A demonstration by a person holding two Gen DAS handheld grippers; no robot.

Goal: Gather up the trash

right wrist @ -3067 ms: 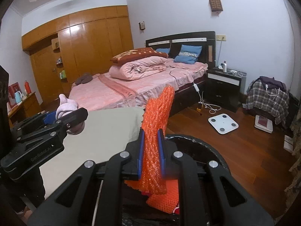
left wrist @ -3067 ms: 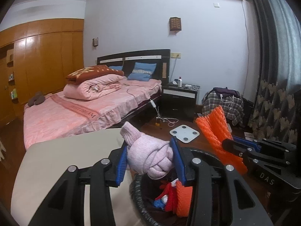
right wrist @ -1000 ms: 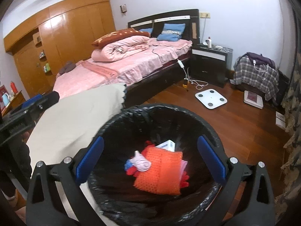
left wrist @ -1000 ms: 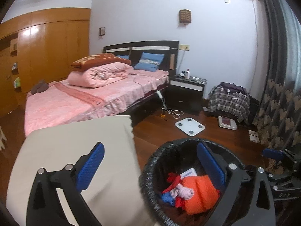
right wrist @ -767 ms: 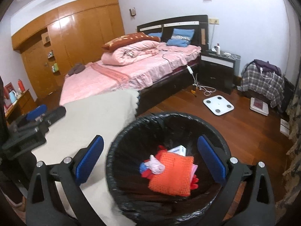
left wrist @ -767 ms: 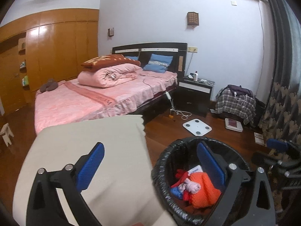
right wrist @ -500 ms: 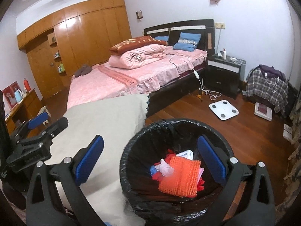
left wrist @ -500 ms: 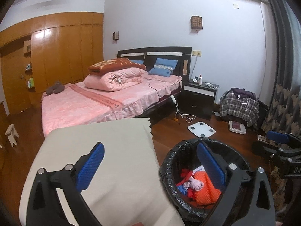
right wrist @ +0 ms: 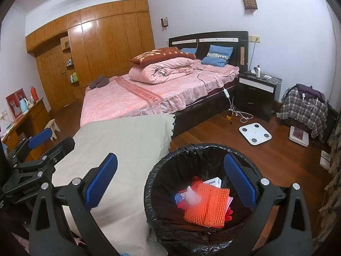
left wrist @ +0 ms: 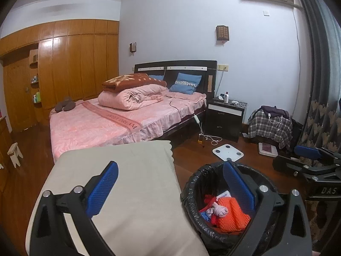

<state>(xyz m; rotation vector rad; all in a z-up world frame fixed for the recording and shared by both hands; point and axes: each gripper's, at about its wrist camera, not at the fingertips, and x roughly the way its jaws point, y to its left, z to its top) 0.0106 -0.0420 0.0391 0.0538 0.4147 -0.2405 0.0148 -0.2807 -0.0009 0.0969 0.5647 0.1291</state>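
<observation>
A black-lined trash bin (left wrist: 191, 183) (right wrist: 162, 162) stands on the wood floor beside a beige-covered table (left wrist: 136, 170) (right wrist: 127, 140). Inside it lie an orange foam net (left wrist: 232, 213) (right wrist: 206, 207), a pink knitted item (left wrist: 220, 207) (right wrist: 192, 196), a white box (right wrist: 212, 181) and red and blue scraps. My left gripper (left wrist: 170, 187) hangs open and empty above the table edge and bin. Over the bin, my right gripper (right wrist: 170, 181) is open and empty. Each gripper also shows in the other's view, the right one (left wrist: 307, 152) and the left one (right wrist: 40, 136).
A pink bed (left wrist: 119, 119) fills the middle of the room, with a black nightstand (left wrist: 226, 115) beside it. A white scale (left wrist: 228, 152), cables, a plaid-covered pile (left wrist: 270, 123) and a curtain (left wrist: 324, 98) lie to the right. Wooden wardrobes (left wrist: 64, 70) line the left wall.
Both grippers have let go: the pink knit and the orange net now lie in the bin. Since then both grippers rose and drew back, so the bin looks smaller and lower.
</observation>
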